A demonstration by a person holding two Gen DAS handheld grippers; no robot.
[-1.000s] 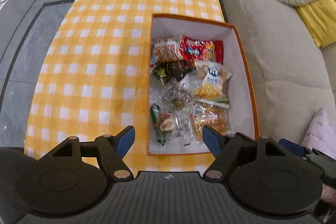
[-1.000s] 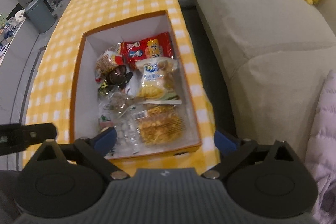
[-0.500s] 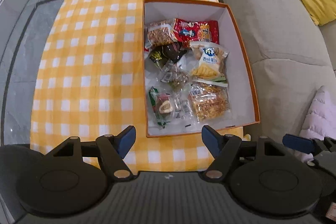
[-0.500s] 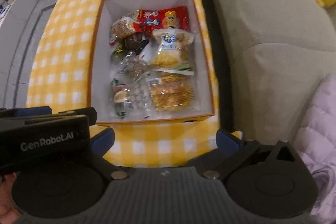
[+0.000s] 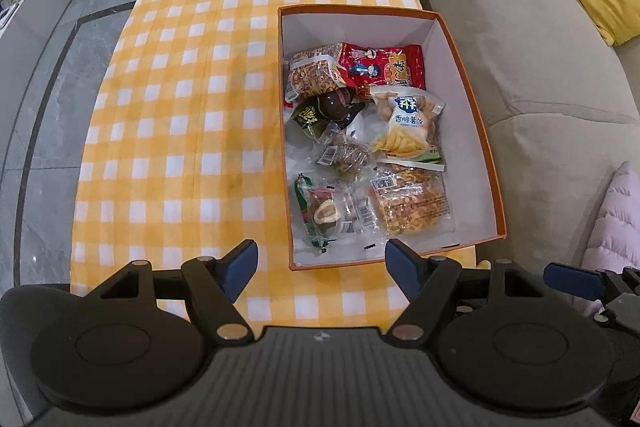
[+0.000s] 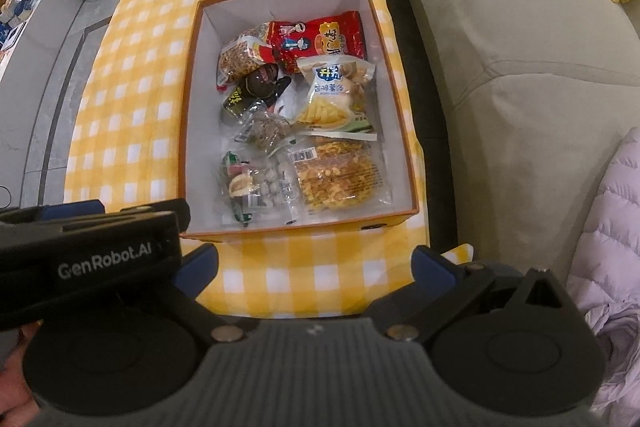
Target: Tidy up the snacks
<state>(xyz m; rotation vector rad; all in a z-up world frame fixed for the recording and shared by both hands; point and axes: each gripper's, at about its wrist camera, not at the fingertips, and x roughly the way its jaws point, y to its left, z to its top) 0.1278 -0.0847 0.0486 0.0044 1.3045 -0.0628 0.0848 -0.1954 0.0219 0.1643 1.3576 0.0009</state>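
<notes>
Each camera sits behind your tongs and looks steeply down along the two fingers. The left view faces the checked table [image 5: 180, 107], with the orange box [image 5: 476, 131] ahead of its right finger. The right view centres that box [image 6: 192, 115] ahead. Both views share box, table and sofa [image 6: 520, 67].

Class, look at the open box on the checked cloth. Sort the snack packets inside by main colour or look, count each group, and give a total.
Red packet: 1
Brown nut packet: 1
Dark packet: 1
White chip packet: 1
Clear packets, namely the seed cluster, golden crisps, pale balls and the green-edged packet: 4
Total: 8, as far as the pile in the orange box shows.
</notes>
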